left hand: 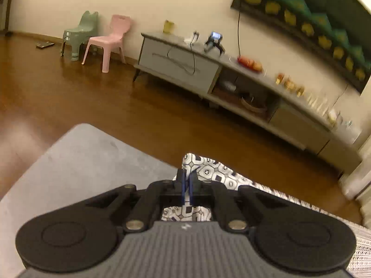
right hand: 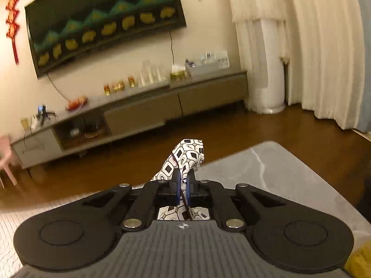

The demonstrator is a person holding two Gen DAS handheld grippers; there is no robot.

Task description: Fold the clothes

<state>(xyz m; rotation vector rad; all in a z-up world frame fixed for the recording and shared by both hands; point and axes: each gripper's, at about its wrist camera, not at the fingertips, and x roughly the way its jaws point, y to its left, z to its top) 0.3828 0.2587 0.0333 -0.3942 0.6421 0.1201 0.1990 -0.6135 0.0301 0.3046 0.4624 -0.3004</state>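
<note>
Left gripper (left hand: 187,180) has its fingers clamped tight on the patterned garment (left hand: 215,173), cloth poking out beyond the tips. Right gripper (right hand: 183,185) likewise pinches it over the grey desk (right hand: 266,169).

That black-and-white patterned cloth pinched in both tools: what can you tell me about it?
The patterned cloth is thin white fabric printed with black squares inside rounded grey outlines, with a dark seam line along it. The left gripper and the right gripper are each shut on a bunched part of it, and a corner pokes past each set of fingers. The rest lies below the grippers, over the grey table. What garment it is cannot be told.
</note>
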